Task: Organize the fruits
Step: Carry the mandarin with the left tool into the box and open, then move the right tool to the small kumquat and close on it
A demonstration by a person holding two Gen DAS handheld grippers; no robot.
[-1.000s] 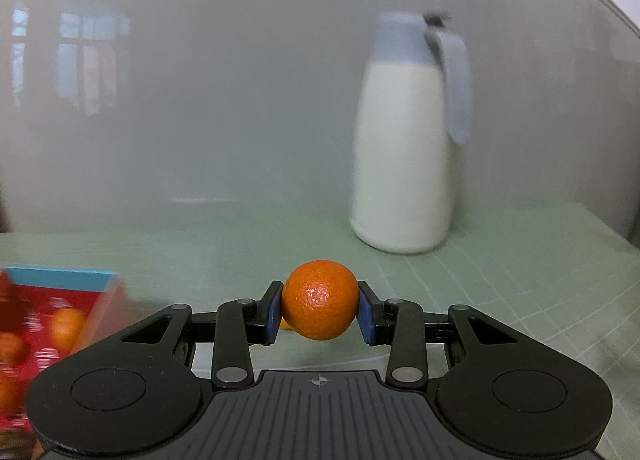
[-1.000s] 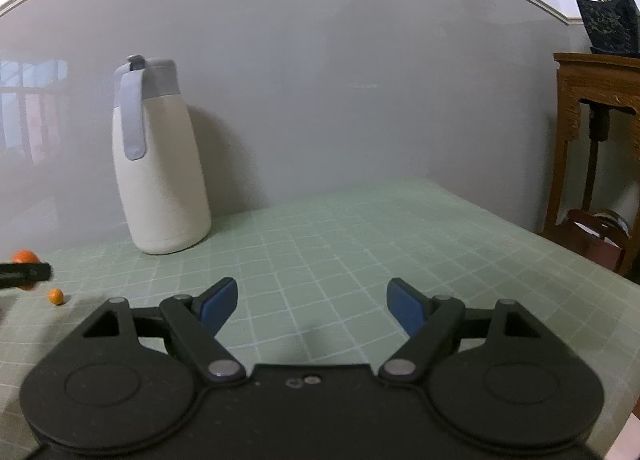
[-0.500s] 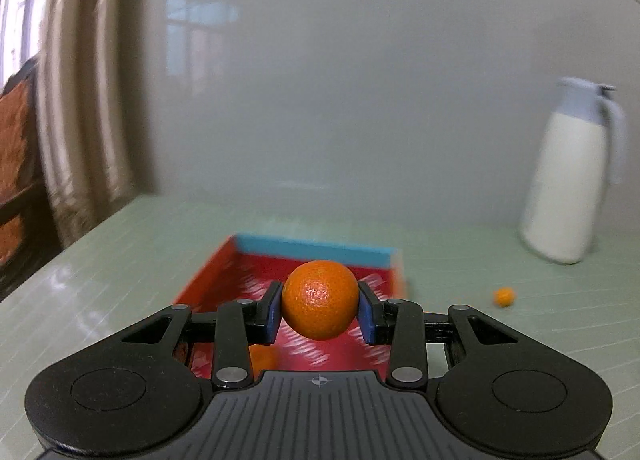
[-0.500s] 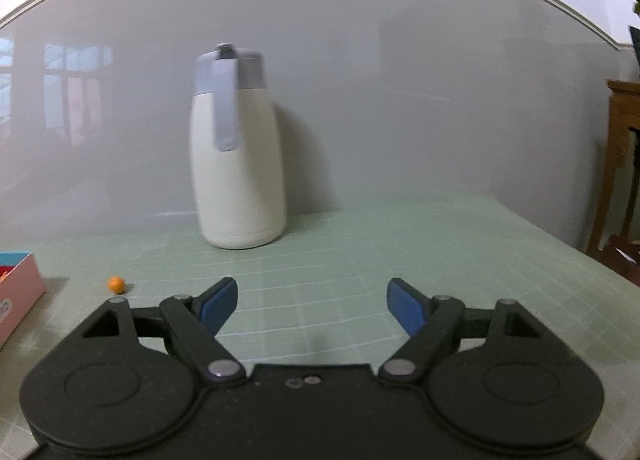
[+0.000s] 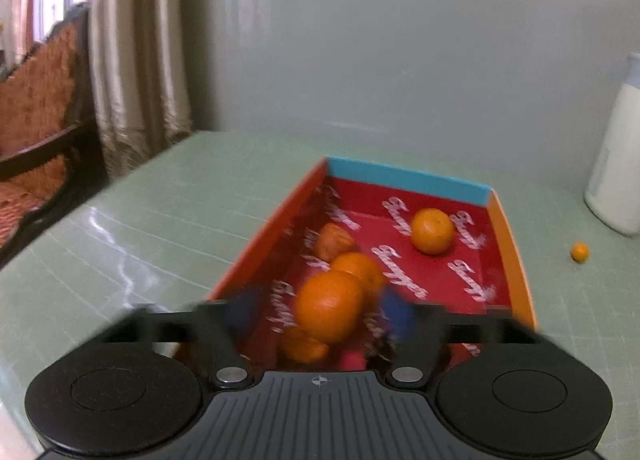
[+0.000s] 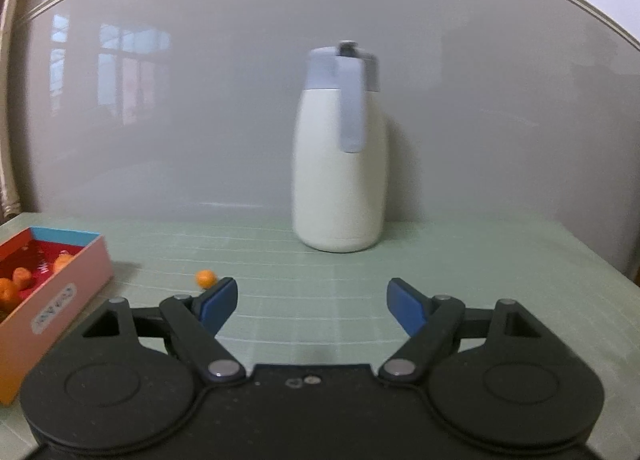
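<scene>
Left wrist view first, going from left to right: a wooden chair [image 5: 36,108] and a curtain [image 5: 136,60] stand past the edge of the green table [image 5: 168,200]. On the table sits a red box [image 5: 400,180] with a blue far wall. The left gripper [image 5: 320,310] hangs over the near end of the box, and its fingers look smeared and fuzzy. They are spread with gaps on both sides of a big orange [image 5: 329,305] that sits between them, so the orange is not pinched. I cannot tell if the orange is in the air or resting in the box. More oranges lie in the box: one just under the big one [image 5: 302,346], two behind it, and one alone [image 5: 432,230] near the far wall. Right of the box, a tiny orange fruit [image 5: 579,252] lies on the table, near a white jug [image 5: 616,164]. Right wrist view: the box [image 6: 52,292] is at the far left with oranges inside, the tiny fruit [image 6: 205,278] lies on the table just past the left blue fingertip, and the jug [image 6: 340,164] stands upright by the wall. The right gripper [image 6: 310,306] is spread wide with nothing in it
</scene>
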